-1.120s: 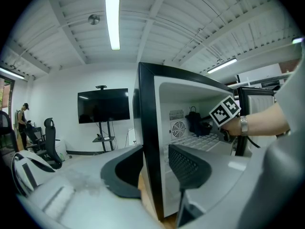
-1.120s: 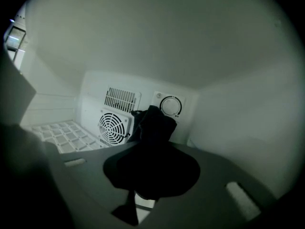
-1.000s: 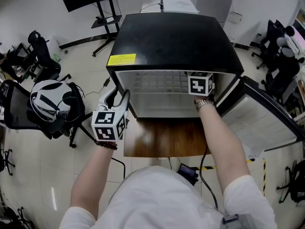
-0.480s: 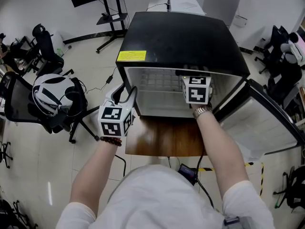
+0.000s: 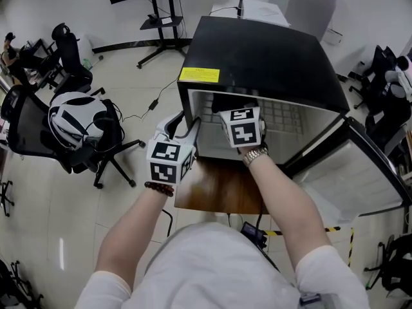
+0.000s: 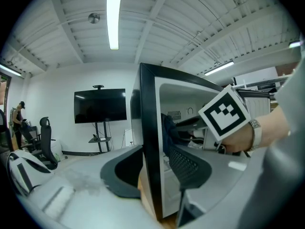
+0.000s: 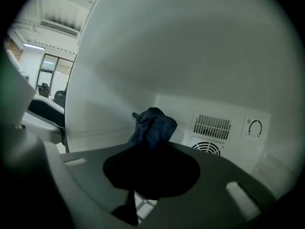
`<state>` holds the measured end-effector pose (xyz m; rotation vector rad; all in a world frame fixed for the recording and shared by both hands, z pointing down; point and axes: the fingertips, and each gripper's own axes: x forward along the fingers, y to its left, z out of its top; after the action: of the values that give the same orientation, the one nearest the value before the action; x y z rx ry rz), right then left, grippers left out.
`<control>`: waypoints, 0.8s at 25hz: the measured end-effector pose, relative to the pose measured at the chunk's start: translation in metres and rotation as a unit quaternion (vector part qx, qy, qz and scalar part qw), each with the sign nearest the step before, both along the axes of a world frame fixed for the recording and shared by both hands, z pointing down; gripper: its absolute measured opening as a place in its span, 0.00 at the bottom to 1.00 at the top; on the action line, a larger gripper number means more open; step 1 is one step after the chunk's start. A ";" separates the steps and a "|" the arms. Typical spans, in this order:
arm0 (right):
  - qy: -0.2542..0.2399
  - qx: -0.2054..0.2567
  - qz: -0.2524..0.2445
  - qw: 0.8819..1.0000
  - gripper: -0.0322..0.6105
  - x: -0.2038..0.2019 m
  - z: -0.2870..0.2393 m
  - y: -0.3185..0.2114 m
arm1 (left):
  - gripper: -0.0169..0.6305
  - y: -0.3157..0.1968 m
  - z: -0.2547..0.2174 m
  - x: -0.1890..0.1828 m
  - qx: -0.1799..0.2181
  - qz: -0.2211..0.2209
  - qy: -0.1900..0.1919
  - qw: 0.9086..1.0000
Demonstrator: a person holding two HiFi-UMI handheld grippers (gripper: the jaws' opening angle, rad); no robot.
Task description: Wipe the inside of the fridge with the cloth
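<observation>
The small black-topped fridge point(image 5: 264, 50) stands open, its white inside facing me. My right gripper point(image 7: 152, 149) is inside, near the left wall, shut on a bunched dark blue cloth point(image 7: 153, 124). The cloth sticks out past the jaws, toward the rear wall. In the left gripper view the cloth point(image 6: 167, 128) shows just behind the fridge's front edge, with the right gripper's marker cube point(image 6: 224, 112) beside it. My left gripper point(image 5: 183, 126) straddles the front edge of the fridge's left wall point(image 6: 148, 142), one jaw outside and one inside, closed on it.
The fridge door point(image 5: 360, 166) hangs open at the right. The fridge sits on a brown wooden table point(image 5: 219, 188). A wire shelf point(image 5: 286, 118) runs across the inside. A vent grille point(image 7: 212, 127) and a dial point(image 7: 255, 127) are on the rear wall. An office chair carrying a white headset point(image 5: 77, 124) stands at the left.
My right gripper has swept leftward with the cloth, from the right side of the fridge's inside to near its left wall. The left gripper has stayed on the fridge's left edge.
</observation>
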<state>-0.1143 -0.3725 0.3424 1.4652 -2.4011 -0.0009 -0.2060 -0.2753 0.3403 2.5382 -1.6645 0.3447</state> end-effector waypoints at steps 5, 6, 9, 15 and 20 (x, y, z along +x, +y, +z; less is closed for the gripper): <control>0.029 -0.011 -0.010 0.999 0.16 -0.023 0.011 -0.005 | 0.28 0.001 0.000 -0.001 0.001 0.008 -0.002 1.000; 0.035 -0.017 -0.010 0.999 0.16 -0.026 0.015 -0.007 | 0.28 0.001 0.000 -0.001 0.001 0.009 -0.002 1.000; 0.048 -0.031 -0.004 0.998 0.16 -0.030 0.022 -0.016 | 0.28 0.001 0.000 0.000 0.004 0.012 -0.001 1.000; 0.078 -0.041 -0.006 0.996 0.16 -0.039 0.030 -0.029 | 0.28 0.002 -0.001 0.000 0.006 0.017 -0.001 1.000; 0.115 -0.059 -0.002 0.992 0.16 -0.038 0.043 -0.030 | 0.28 0.002 0.000 0.000 0.005 0.019 -0.003 1.000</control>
<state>-0.1522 -0.4027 0.3851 1.3286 -2.1803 -0.0270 -0.2059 -0.2736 0.3400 2.5807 -1.6267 0.3477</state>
